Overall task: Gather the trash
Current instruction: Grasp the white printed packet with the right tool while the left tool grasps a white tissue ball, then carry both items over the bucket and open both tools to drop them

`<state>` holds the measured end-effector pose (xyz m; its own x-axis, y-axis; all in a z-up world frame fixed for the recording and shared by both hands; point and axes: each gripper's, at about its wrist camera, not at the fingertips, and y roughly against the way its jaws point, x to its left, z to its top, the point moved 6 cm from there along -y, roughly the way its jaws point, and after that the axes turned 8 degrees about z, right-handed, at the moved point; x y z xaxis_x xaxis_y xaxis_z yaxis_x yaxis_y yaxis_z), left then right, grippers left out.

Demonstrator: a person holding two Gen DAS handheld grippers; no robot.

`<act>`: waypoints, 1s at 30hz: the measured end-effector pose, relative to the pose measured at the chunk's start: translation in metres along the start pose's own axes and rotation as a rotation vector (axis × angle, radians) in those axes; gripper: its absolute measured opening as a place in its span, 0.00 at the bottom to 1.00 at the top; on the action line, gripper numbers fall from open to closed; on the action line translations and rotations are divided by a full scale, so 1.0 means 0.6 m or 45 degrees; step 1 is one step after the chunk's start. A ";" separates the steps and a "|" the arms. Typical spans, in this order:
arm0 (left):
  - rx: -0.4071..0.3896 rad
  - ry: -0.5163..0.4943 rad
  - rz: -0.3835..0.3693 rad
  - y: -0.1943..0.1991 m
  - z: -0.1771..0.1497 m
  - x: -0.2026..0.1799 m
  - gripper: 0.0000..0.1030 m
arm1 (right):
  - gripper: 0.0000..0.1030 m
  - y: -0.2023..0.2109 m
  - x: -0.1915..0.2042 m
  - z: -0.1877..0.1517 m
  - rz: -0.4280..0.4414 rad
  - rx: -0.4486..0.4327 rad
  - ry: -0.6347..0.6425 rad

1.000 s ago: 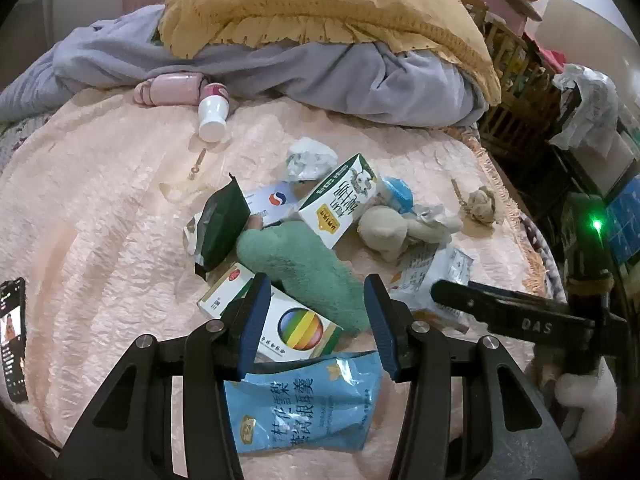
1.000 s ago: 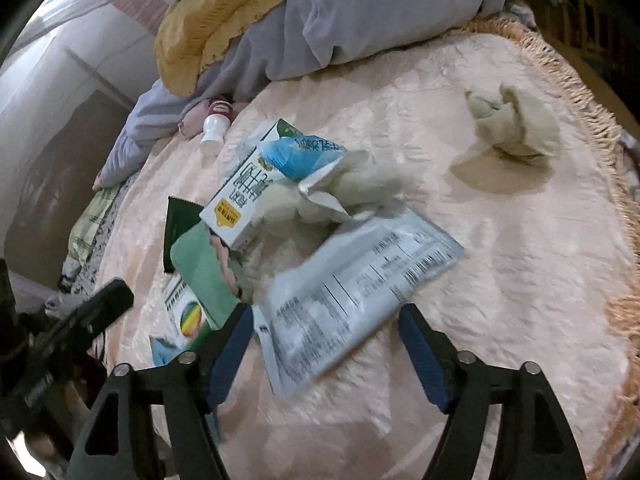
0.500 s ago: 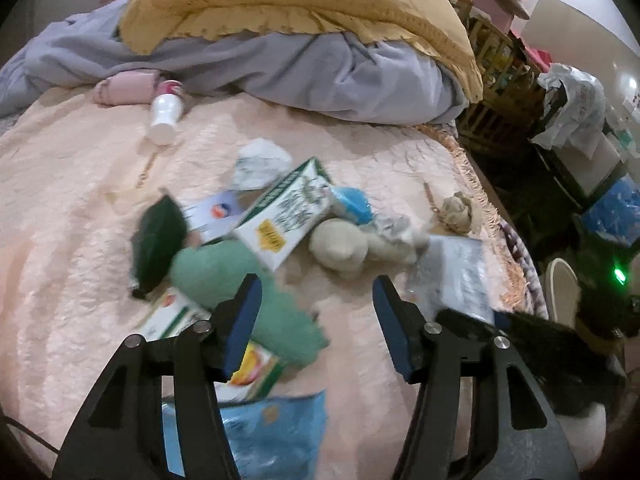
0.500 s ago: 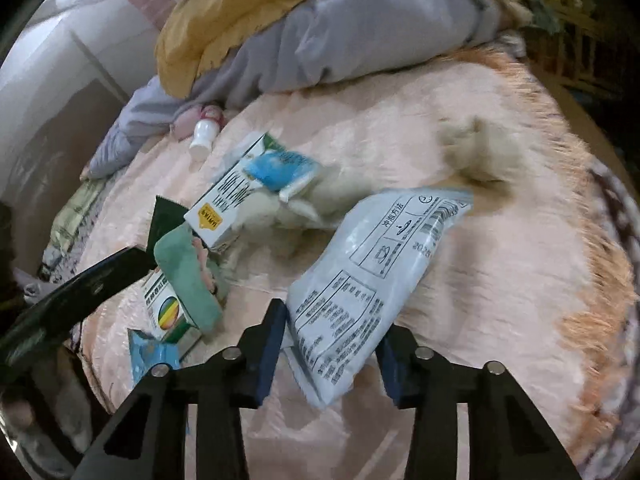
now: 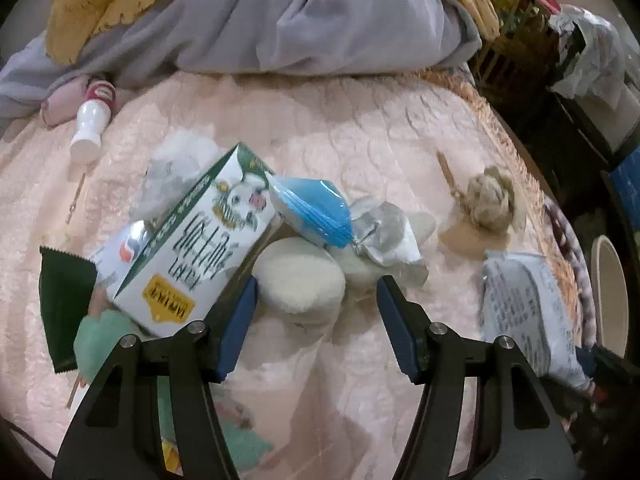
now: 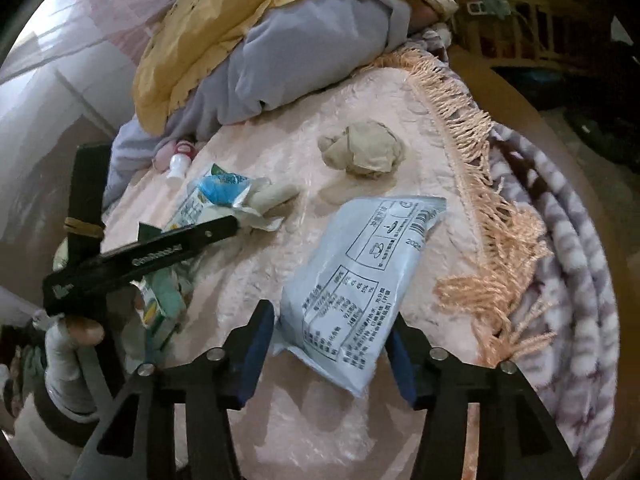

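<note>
Your right gripper (image 6: 330, 338), jaws opening, straddles the near end of the pale blue packet (image 6: 360, 276); its long axis runs away from you, up-right. Left gripper (image 5: 316, 300), opening, brackets the white puff (image 5: 300, 280)

Both grippers are black frames with blue pads (image 5: 236, 332) and silver screws. A hand (image 6: 70, 354) behind the left tool wears a pale glove — fingertip bare.

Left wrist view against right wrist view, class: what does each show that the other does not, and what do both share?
Only the left wrist view shows the dark green wrapper and the wooden skewer. Only the right wrist view shows the bedspread's fringe and the gloved hand carrying the left gripper. Both show the milk carton, the pale printed pouch and the crumpled beige paper.
</note>
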<state>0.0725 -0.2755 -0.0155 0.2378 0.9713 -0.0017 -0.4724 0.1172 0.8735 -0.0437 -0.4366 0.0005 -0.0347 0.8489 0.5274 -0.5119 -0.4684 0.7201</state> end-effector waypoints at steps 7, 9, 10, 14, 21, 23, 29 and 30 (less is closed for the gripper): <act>0.015 0.062 -0.075 0.017 -0.009 0.011 0.31 | 0.55 -0.033 -0.008 0.011 -0.069 -0.015 0.010; 0.008 0.078 -0.108 0.034 -0.016 0.018 0.30 | 0.53 -0.026 -0.008 0.007 -0.058 -0.028 0.019; 0.001 0.078 -0.114 0.042 -0.020 0.019 0.30 | 0.52 -0.019 -0.009 0.004 -0.050 -0.033 0.015; -0.026 0.063 -0.154 0.081 -0.039 0.018 0.29 | 0.51 0.019 -0.006 -0.003 -0.018 -0.064 0.017; -0.085 0.048 -0.271 0.160 -0.068 -0.001 0.29 | 0.51 0.098 0.009 -0.020 -0.019 -0.126 0.068; -0.087 0.035 -0.279 0.170 -0.073 -0.012 0.29 | 0.51 0.115 0.008 -0.026 -0.040 -0.137 0.080; -0.108 -0.026 -0.302 0.196 -0.075 -0.064 0.29 | 0.51 0.175 -0.024 -0.042 -0.108 -0.197 0.066; -0.113 -0.042 -0.305 0.200 -0.076 -0.078 0.29 | 0.51 0.184 -0.032 -0.044 -0.117 -0.206 0.057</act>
<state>-0.0342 -0.2973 0.0671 0.3786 0.9066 -0.1864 -0.4718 0.3623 0.8038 -0.1222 -0.4981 0.0583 -0.0178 0.8981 0.4395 -0.6461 -0.3458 0.6804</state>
